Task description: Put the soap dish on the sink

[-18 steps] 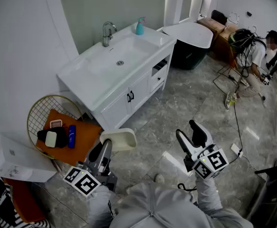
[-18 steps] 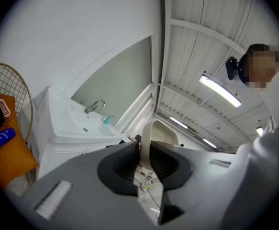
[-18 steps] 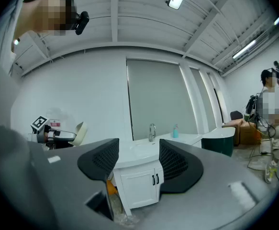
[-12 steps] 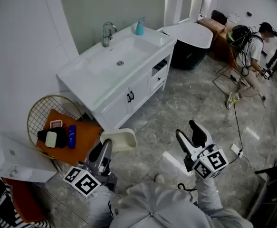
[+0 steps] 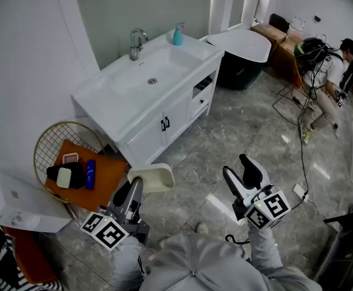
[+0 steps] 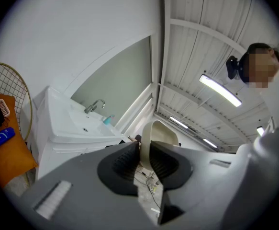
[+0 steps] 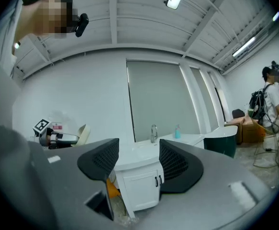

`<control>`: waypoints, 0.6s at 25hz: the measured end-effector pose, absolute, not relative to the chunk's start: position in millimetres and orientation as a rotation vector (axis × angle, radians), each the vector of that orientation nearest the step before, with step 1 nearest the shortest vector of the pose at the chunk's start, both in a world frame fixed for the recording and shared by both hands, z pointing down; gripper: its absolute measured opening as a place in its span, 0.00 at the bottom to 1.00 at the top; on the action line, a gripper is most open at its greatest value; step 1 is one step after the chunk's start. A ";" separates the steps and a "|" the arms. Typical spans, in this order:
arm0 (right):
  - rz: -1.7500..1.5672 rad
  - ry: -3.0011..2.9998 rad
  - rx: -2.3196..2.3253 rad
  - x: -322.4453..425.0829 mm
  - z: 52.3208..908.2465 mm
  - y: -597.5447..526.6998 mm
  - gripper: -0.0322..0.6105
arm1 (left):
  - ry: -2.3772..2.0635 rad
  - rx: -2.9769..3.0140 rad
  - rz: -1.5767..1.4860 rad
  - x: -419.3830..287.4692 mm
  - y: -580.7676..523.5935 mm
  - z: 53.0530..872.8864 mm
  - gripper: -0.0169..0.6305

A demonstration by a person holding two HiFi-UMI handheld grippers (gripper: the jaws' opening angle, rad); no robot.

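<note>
Cream soap dish (image 5: 152, 177) firmly gripped by left tool (image 6: 145, 153); right tool (image 7: 139, 158) spread, empty.

Bright, even ceiling-strip light; sharp focus, strong fisheye bending at edges.

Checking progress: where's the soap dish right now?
In the head view's lower left, the soap dish sits clamped in the left claw, short of the sink.

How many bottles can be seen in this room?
2. A teal pump bottle stands at the back edge of the sink, right of the faucet. A blue bottle lies on the orange cushion in the wire chair. Others may be hidden.
</note>
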State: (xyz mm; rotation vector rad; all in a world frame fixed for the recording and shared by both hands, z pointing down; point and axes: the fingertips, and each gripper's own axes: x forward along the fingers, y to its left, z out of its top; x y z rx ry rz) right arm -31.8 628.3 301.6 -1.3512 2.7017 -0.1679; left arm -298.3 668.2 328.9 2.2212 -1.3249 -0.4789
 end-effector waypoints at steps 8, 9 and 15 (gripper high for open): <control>-0.183 2.640 -1.260 -18.5 293.8 626.9 0.46 | -1.321 2.223 -0.465 -277.5 661.0 330.1 0.20; -0.189 2.639 -1.260 -14.4 295.0 624.9 0.46 | -1.323 2.222 -0.463 -273.1 659.1 330.2 0.20; -0.208 2.650 -1.281 20.9 303.6 610.4 0.46 | -1.337 2.218 -0.459 -238.4 643.7 332.6 0.20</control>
